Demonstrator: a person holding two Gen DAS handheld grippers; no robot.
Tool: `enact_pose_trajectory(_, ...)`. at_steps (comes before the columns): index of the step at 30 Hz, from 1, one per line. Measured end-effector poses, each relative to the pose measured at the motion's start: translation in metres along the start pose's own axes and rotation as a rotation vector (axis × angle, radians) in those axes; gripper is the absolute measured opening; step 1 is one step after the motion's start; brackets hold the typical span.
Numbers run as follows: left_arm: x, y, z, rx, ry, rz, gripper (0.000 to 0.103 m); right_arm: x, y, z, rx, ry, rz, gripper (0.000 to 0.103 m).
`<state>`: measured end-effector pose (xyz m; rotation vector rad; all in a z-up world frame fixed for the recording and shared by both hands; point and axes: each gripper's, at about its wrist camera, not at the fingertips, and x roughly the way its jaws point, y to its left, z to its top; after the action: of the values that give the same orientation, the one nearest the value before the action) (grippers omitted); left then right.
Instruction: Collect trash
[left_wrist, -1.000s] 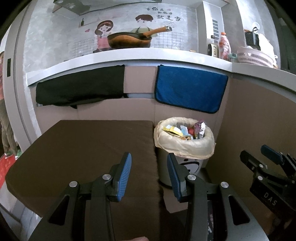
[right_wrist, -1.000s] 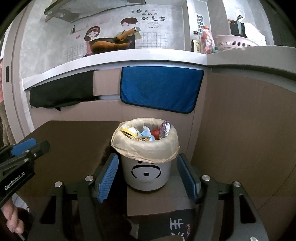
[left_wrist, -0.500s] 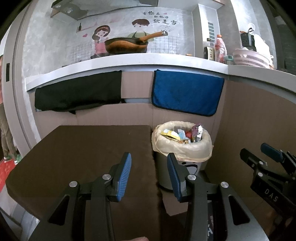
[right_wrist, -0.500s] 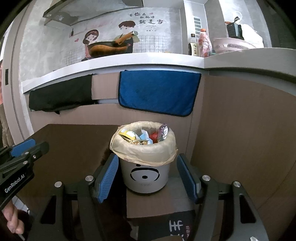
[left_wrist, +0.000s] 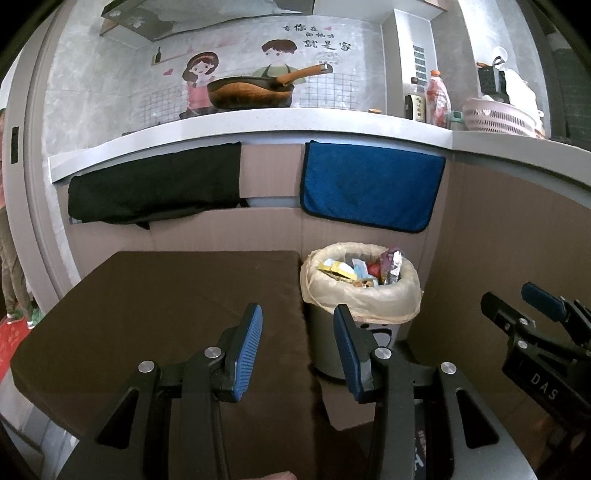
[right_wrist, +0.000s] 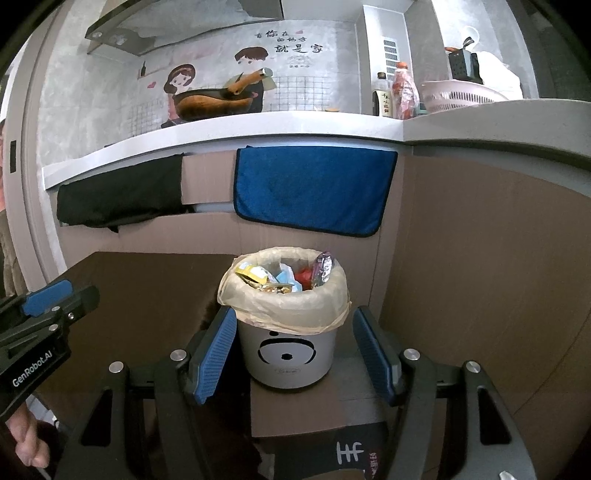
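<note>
Bin (right_wrist: 286, 354): white, lined with a pale bag (right_wrist: 284, 306), standing on cardboard (right_wrist: 306, 410) just off the desk's right edge.
Trash (right_wrist: 284, 275): wrappers heaped inside the bin, up to the rim.
Desk (left_wrist: 166, 295): covered in dark brown.
Left hand-held gripper (left_wrist: 297, 349): fingers apart, holding nothing, over the desk's right edge beside the bin.
Right hand-held gripper (right_wrist: 293, 354): fingers wide apart either side of the bin, not touching it.
Behind: blue towel (left_wrist: 369, 184) and black cloth (left_wrist: 155, 188) hang from a counter.
</note>
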<state>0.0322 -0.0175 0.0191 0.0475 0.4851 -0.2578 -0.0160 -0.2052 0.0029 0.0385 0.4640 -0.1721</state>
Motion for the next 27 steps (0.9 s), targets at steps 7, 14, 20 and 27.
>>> enact_pose_trajectory(7,-0.0010,-0.0015,0.0017,-0.004,0.001,-0.003,0.042,0.0003,-0.0023,0.0022,-0.001,-0.010,-0.002,0.063)
enact_pose_trajectory(14,-0.0016,-0.0021,0.0025,-0.003,0.002,-0.004,0.042,-0.0005,-0.0022,0.0016,0.000,-0.009,-0.001,0.063)
enact_pose_trajectory(20,-0.0017,-0.0031,0.0035,0.000,-0.003,0.000,0.042,0.0006,-0.0022,0.0020,0.000,-0.013,0.001,0.063)
enact_pose_trajectory(27,-0.0015,-0.0031,0.0045,0.000,-0.005,0.000,0.042,0.0006,-0.0021,0.0016,0.001,-0.011,0.001,0.063)
